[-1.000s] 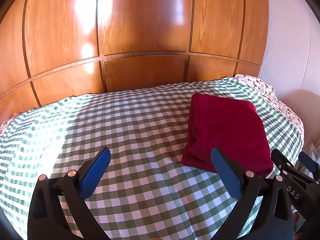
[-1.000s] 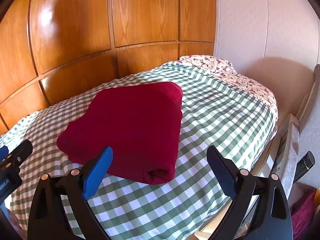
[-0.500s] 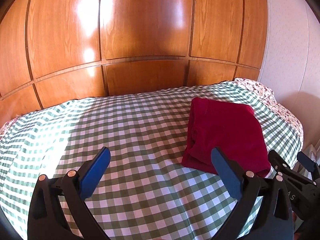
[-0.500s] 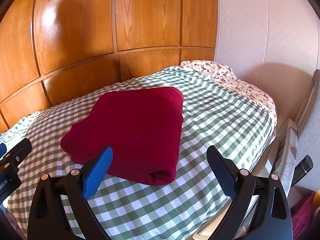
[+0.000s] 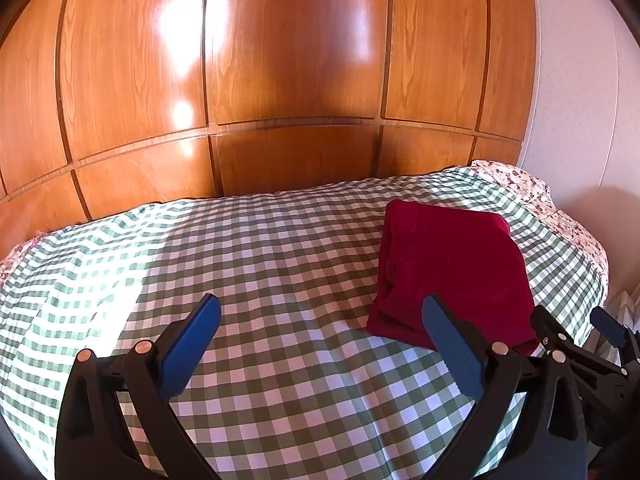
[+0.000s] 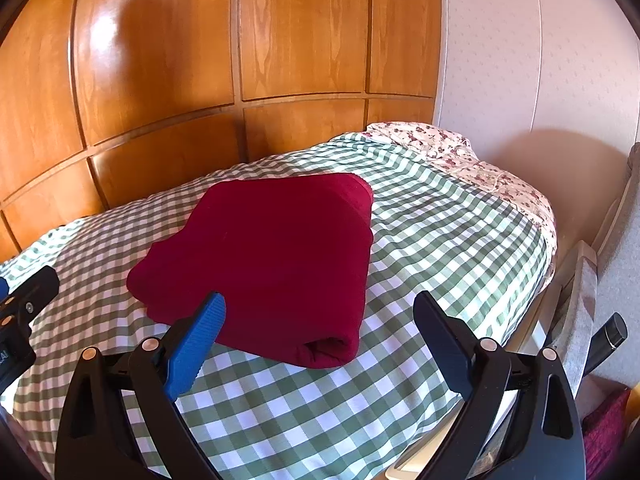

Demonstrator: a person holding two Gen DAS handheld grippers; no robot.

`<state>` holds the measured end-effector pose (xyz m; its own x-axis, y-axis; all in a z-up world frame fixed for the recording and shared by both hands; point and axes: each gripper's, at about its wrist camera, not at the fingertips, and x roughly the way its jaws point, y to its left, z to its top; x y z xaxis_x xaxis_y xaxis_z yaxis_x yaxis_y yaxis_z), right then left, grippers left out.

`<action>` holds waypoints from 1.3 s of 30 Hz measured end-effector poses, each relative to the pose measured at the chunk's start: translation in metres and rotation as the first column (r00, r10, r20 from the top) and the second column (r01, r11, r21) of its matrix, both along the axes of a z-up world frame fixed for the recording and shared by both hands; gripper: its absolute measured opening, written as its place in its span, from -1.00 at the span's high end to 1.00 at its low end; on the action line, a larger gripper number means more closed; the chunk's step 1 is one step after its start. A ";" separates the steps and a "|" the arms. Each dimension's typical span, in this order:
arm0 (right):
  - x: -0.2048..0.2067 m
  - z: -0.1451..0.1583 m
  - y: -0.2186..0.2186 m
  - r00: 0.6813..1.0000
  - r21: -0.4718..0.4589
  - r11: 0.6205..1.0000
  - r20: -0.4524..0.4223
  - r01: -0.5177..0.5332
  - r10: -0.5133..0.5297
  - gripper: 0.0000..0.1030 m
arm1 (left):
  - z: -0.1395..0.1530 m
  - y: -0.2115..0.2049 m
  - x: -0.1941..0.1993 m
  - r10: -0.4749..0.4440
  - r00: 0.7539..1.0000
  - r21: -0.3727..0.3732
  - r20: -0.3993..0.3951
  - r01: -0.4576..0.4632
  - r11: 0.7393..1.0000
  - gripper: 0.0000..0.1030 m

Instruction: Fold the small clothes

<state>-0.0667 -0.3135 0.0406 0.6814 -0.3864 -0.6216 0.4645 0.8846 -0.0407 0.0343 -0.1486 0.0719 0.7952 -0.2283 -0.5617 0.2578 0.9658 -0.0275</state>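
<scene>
A dark red garment (image 5: 448, 268) lies folded into a compact rectangle on the green-and-white checked bedspread (image 5: 260, 272); it also shows in the right wrist view (image 6: 272, 256). My left gripper (image 5: 320, 320) is open and empty, held above the bedspread to the left of the garment. My right gripper (image 6: 320, 320) is open and empty, just in front of the garment's near folded edge, not touching it. The right gripper also shows at the lower right of the left wrist view (image 5: 576, 340).
A wooden panelled wall (image 5: 280, 80) runs behind the bed. A floral sheet (image 6: 480, 160) shows at the bed's right end, by a white wall (image 6: 540, 60). A grey chair (image 6: 580, 320) and a dark red cloth (image 6: 604, 424) are beside the bed on the right.
Both grippers have drawn back and up a little from the folded garment, which now sits slightly lower and farther in both views. The garment has not moved. Both stay open.
</scene>
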 end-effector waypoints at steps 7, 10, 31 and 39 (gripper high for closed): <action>-0.001 0.001 0.003 1.000 -0.003 1.000 0.007 -0.003 0.003 -0.82 | 0.003 0.006 -0.002 0.018 1.000 -0.016 0.005 -0.018 1.000 -0.95; -0.001 0.001 0.004 1.000 -0.003 1.000 0.009 -0.003 0.003 -0.82 | 0.004 0.005 -0.003 0.017 1.000 -0.008 0.011 -0.017 1.000 -0.95; 0.001 -0.001 0.005 1.000 0.005 1.000 -0.001 -0.010 0.010 -0.82 | 0.004 0.005 -0.006 0.014 1.000 -0.010 0.011 -0.014 1.000 -0.95; 0.000 -0.004 0.006 1.000 0.006 1.000 -0.005 -0.010 0.010 -0.82 | 0.002 0.006 -0.004 0.016 1.000 -0.001 0.017 -0.016 1.000 -0.94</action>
<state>-0.0662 -0.3071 0.0363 0.6818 -0.3765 -0.6273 0.4559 0.8892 -0.0382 0.0304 -0.1423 0.0737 0.8084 -0.2162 -0.5475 0.2430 0.9697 -0.0240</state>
